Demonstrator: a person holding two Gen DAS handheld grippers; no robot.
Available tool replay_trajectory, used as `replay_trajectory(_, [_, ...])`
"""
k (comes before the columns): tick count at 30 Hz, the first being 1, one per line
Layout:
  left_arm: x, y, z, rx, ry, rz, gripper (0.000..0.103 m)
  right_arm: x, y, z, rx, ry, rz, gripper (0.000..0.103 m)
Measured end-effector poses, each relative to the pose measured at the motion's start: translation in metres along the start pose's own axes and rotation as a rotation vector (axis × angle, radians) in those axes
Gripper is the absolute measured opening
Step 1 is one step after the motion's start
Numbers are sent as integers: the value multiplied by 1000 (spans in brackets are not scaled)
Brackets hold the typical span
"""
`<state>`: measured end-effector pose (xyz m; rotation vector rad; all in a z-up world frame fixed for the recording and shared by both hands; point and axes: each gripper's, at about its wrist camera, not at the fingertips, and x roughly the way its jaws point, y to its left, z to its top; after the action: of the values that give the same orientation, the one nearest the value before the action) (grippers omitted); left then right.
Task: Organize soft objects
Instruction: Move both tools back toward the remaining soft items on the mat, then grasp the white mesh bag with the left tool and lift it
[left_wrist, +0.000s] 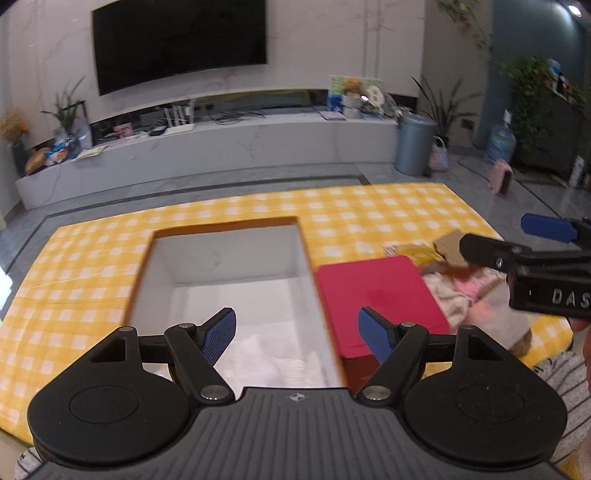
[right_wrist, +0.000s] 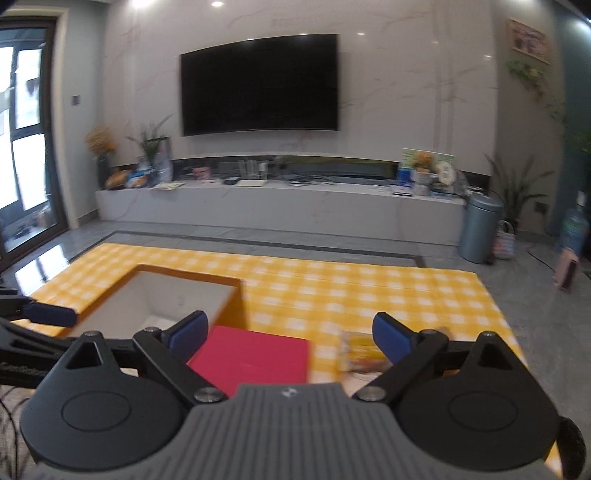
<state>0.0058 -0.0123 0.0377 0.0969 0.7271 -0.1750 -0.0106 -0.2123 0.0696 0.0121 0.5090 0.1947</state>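
Observation:
An open cardboard box (left_wrist: 140, 273) with a white inside stands on the yellow checked cloth (left_wrist: 369, 210); something white and soft lies at its bottom (left_wrist: 273, 358). My left gripper (left_wrist: 298, 335) is open and empty above the box's near end. A red box (left_wrist: 373, 291) stands to the right of it. A heap of soft cloths (left_wrist: 458, 291), cream, pink and tan, lies right of the red box. My right gripper (right_wrist: 290, 334) is open and empty above the red box (right_wrist: 255, 362); it also shows in the left wrist view (left_wrist: 506, 240). The cardboard box shows in the right wrist view (right_wrist: 110, 288).
A yellow packet (right_wrist: 360, 350) lies on the cloth (right_wrist: 369, 291) by the right gripper's right finger. Beyond the table are a grey floor, a white TV bench (right_wrist: 280, 206), a wall TV and a grey bin (right_wrist: 480, 229).

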Motion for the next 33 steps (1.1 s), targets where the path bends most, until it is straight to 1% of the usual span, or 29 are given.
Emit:
replay_trajectory(3, [11,-18,1,43,24,-18,89,3,-29,-10,59,9,-55,96])
replay_trajectory(6, [20,-43,1,87,38,-83,89,9,-62,-25,151,50,-121,96])
replay_trajectory(9, [34,-68,4,123,78,-138,89,18,-92,-40,222,94,-181,96])
replay_trajectory(12, [51,-96,7,166,119,-159,89,24,-121,-56,321,133,-226,96])
replay_trajectory(16, [79,-132,10,240,194,-176,88,26,-149,-72,406,146,-291,96])
replay_trajectory(18, [90,-148,10,253,228,-197,88,28,-159,-79,442,155,-297,96])
replay_trajectory(19, [95,-155,9,258,246,-210,92,30,-164,-82,461,163,-299,96])
replay_trajectory(20, [97,-162,9,273,234,-199,93,31,-168,-84,475,168,-304,96])
replay_trajectory(21, [101,-170,9,292,231,-185,92,32,-171,-87,484,168,-310,96])
replay_trajectory(23, [110,-184,7,316,274,-196,90,30,-174,-90,503,167,-317,96])
replay_trajectory(25, [118,-195,5,331,299,-230,90,28,-178,-92,522,162,-321,96])
replay_trajectory(26, [121,-202,3,359,301,-250,90,27,-180,-93,530,158,-321,96])
replay_trajectory(29, [127,-221,-6,529,284,-336,90,23,-186,-96,549,147,-319,96])
replay_trajectory(31, [131,-226,-14,595,266,-389,90,22,-188,-97,557,151,-332,96])
replay_trajectory(33, [134,-228,-18,638,271,-453,90,22,-191,-100,569,162,-337,96])
